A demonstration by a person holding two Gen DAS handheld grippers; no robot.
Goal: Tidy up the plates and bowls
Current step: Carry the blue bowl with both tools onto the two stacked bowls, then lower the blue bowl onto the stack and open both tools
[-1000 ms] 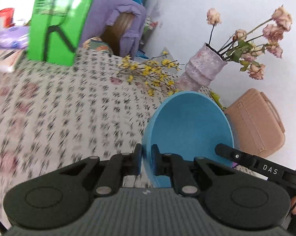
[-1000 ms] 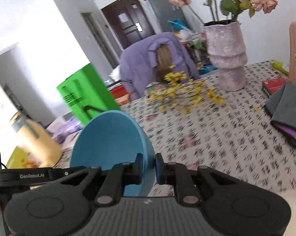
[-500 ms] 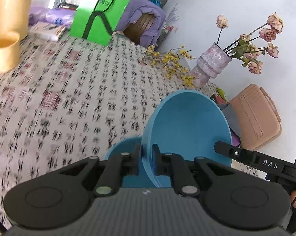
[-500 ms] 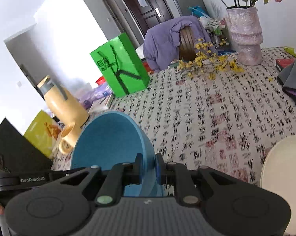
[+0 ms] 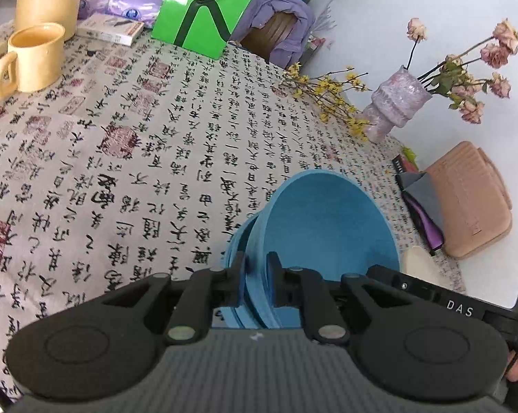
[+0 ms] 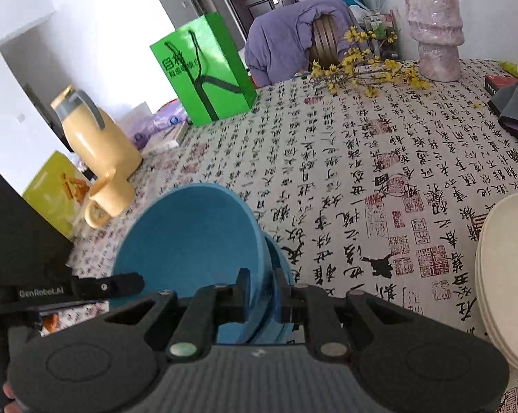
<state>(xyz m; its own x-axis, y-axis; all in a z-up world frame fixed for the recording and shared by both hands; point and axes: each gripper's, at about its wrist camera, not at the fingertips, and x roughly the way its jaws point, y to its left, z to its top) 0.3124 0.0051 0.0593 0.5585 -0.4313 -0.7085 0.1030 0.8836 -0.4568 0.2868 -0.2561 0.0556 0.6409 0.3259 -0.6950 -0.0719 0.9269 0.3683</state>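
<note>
A blue bowl (image 5: 328, 227) (image 6: 190, 237) sits tilted in a stack of other blue bowls (image 5: 233, 251) on the patterned tablecloth. My left gripper (image 5: 255, 275) is shut on its near rim, with the stacked rims between the pads. At the opposite rim, my right gripper (image 6: 261, 287) has one finger inside the bowl and one outside. Its jaws are opening, and the pads still touch the wall. Each view shows the other tool's black finger across the bowl. Cream plates (image 6: 503, 275) (image 5: 421, 265) are stacked to the right of the bowls.
A yellow mug (image 5: 31, 58) and yellow jug (image 6: 93, 137) stand at the left. A green bag (image 5: 204, 10) is at the back. A pink vase (image 5: 393, 106), flower sprigs (image 6: 365, 72), a dark cloth (image 5: 421, 199) and a pink case (image 5: 472, 199) line the right side.
Both grippers carried the blue bowl across the table and down. It now rests in the stack of blue bowls, which came into view half a second ago.
</note>
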